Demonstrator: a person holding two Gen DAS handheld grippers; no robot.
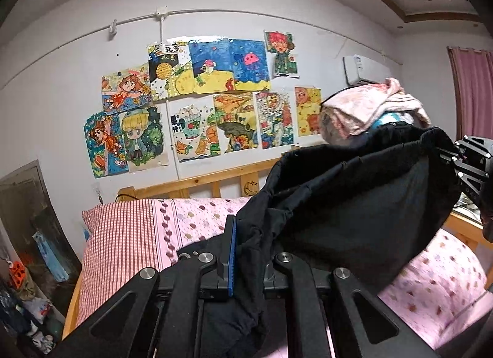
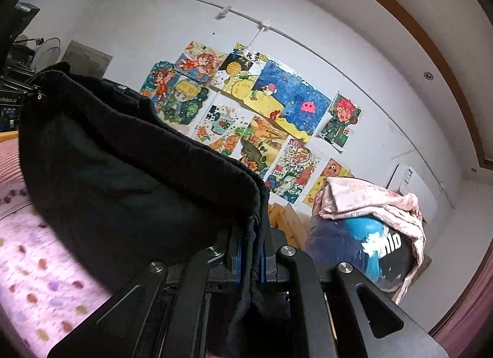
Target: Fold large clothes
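Above the bed with the pink dotted sheet (image 1: 437, 278), the large black fabric garment (image 1: 354, 204) is hanging in the air, stretched between the two grippers, lower part sagging toward the sheet.

Left gripper (image 1: 246, 253): jaws are closing on one gathered edge of the garment; the blue-padded finger (image 1: 231, 253) is showing, the other is hidden under cloth. Right gripper (image 2: 252, 253): jaws are pinching the opposite hemmed edge, bunched between the blue pads. In the left wrist view the right gripper (image 1: 471, 164) is sitting at the far end of the taut top edge.

Further out from the garment: red-checked pillow (image 1: 120, 250) toward the wooden headboard (image 1: 197, 182), children's drawings (image 1: 203, 96) on the wall above it. Beyond the garment's right end, a pile with a pink-white cloth (image 2: 369, 201) draped over a blue and black item (image 2: 363, 244).

Risks, as I'm judging it:
- Both grips are holding bunched cloth, not a flat corner. Layers could be slipping out under tension, dropping one side.
- Uneven grip points would be skewing the fold line once it's laid down.
- Sagging middle could be landing creased on the sheet if lowered slack.
- Swinging the right end could be snagging that pile.
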